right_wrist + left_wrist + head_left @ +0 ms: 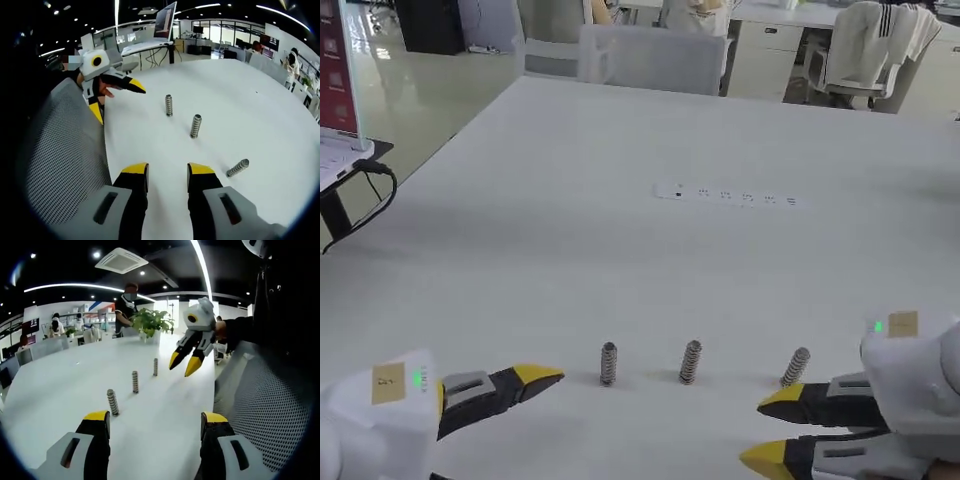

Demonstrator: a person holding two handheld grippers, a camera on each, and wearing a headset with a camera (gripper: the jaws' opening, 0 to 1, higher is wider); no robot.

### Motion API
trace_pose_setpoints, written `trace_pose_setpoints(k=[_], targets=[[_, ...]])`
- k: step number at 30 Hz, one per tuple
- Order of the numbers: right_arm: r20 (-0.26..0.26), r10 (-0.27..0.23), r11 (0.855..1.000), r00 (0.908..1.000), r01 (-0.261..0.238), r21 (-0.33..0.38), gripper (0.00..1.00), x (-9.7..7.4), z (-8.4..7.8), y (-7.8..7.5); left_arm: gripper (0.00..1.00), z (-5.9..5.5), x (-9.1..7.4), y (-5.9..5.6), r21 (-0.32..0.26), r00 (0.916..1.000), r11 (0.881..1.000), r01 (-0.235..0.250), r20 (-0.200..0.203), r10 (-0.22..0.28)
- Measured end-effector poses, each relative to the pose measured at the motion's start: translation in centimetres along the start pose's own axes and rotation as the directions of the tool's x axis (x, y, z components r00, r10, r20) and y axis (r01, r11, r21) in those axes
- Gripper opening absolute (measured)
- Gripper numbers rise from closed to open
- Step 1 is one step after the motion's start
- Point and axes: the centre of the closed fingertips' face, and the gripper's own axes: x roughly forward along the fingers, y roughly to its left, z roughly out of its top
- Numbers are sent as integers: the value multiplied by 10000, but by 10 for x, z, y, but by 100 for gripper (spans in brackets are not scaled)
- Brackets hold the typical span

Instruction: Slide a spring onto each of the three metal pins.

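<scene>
3 springs in a row on white counter, near front edge, well apart from each other. left spring & mid spring stand upright. right spring leans over. left tongs apart, empty, tips pointing along the row, beside left spring but not touching. right tongs apart, narrower gap, empty, tips near right spring, just in front of it, no contact. power strip set flush in counter further back. laptop on separate stand beyond counter's left side.
</scene>
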Motion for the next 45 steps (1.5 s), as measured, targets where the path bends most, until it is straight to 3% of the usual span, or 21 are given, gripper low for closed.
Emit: trace_pose_setpoints(k=[10, 18, 25, 36, 45], targets=[[748, -696, 9953, 9948, 642, 719, 31, -19, -11, -15, 70, -1, 0, 1, -51, 10000, 10000, 13, -9, -13], [1441, -1315, 9860, 9808, 1143, 1214, 37, -31, -17, -26, 71, 0, -1, 2, -170, 9999, 9998, -59, 89, 60], [1602, -1532, 9820, 9751, 1320, 1354, 42, -37, -26, -30, 71, 1, -2, 4, -322, 9997, 9994, -146, 174, 151], [2087, -2001, 9758, 9573, 1756, 1303, 65, -40, -27, -40, 71, 0, -3, 6, -410, 9995, 9987, -290, 145, 296], [2352, -2019, 9760, 9507, 1753, 1291, 86, -37, -27, -40, 72, 0, -3, 8, -503, 9991, 9979, -402, 131, 409]])
